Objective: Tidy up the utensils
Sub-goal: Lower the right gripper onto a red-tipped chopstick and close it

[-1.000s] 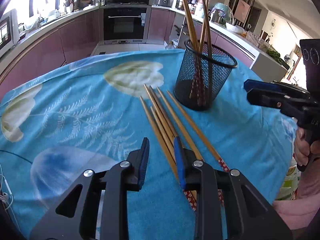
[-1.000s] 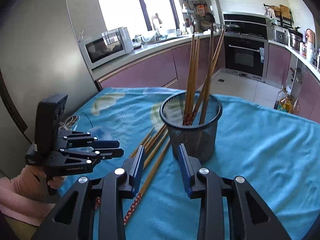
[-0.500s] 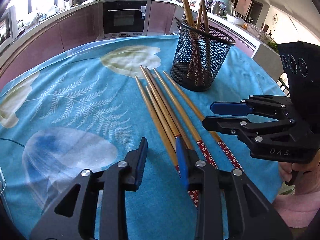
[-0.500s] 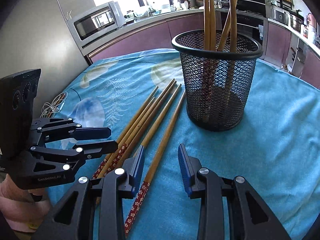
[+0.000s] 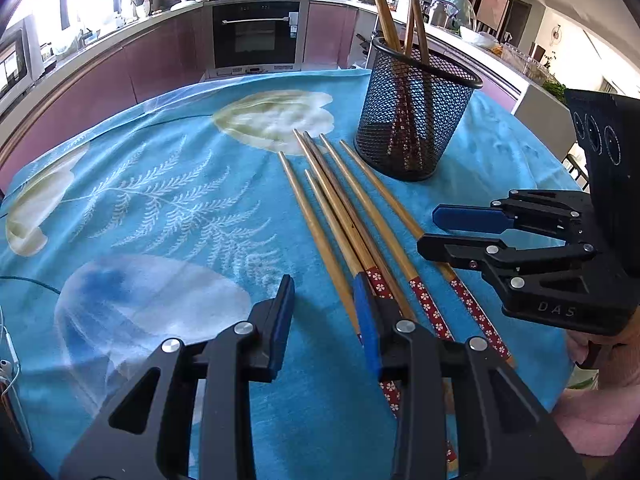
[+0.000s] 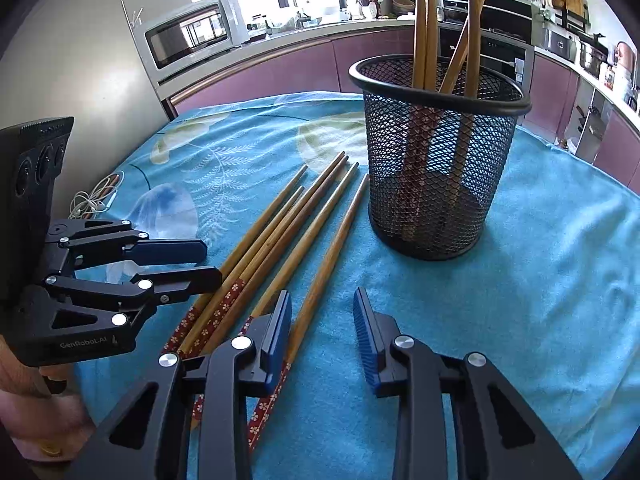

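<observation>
On the blue cloth (image 6: 520,280), loose red-ended wooden chopsticks (image 5: 340,216) fan beside the black mesh cup (image 6: 436,160); your left gripper (image 5: 324,320) and right gripper (image 6: 322,324) hang released, empty, ready to pick.

"DAS" on right tongs (image 5: 456,232); "GenRobot.AI" on left tongs (image 6: 208,262).

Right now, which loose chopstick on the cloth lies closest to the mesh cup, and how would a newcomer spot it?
Start at the black mesh cup standing on the blue tablecloth. Beside its base lies a fan of loose chopsticks, tips toward the cup. The one meant is at the cup-side edge of the fan, set a little apart from the bunched others.
</observation>
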Demonstrator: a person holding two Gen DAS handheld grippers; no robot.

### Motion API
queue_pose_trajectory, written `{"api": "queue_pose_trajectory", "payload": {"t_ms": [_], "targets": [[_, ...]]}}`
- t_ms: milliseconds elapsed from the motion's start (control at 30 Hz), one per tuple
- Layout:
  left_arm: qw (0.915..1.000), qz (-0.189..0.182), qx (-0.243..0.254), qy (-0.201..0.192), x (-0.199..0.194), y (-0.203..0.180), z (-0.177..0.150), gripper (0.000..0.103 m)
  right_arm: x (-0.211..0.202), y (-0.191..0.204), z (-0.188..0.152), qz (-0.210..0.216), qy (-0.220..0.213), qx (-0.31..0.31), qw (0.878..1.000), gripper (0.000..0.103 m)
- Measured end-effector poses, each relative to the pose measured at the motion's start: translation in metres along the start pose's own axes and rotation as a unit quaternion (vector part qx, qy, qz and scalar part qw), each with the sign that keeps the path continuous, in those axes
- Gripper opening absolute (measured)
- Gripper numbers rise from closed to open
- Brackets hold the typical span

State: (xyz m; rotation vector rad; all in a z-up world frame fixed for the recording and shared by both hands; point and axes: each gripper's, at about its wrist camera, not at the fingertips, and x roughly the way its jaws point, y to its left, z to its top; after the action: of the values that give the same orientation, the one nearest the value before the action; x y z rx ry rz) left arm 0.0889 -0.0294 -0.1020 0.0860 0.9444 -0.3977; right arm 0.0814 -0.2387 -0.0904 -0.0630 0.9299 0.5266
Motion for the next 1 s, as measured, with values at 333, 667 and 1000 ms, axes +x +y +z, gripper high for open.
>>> {"api": "queue_pose_trajectory", "payload": {"t_ms": [333,667,1000], "targets": [[0.9999,0.009,0.001,0.007,0.007,0.004,0.006,0.031,0.004,0.001,0.004,-0.016,0.008,-0.007,1.000,0.025],[0.9996,0.027,-0.006,0.007,0.019,0.005,0.022,0.019,0.011,-0.004,0.013,-0.017,0.003,0.016,1.000,0.013],[0.9986,0.022,-0.048,0.001,0.018,0.011,0.021,0.008,0.005,-0.015,0.009,0.009,0.002,0.047,0.999,0.006]]}}
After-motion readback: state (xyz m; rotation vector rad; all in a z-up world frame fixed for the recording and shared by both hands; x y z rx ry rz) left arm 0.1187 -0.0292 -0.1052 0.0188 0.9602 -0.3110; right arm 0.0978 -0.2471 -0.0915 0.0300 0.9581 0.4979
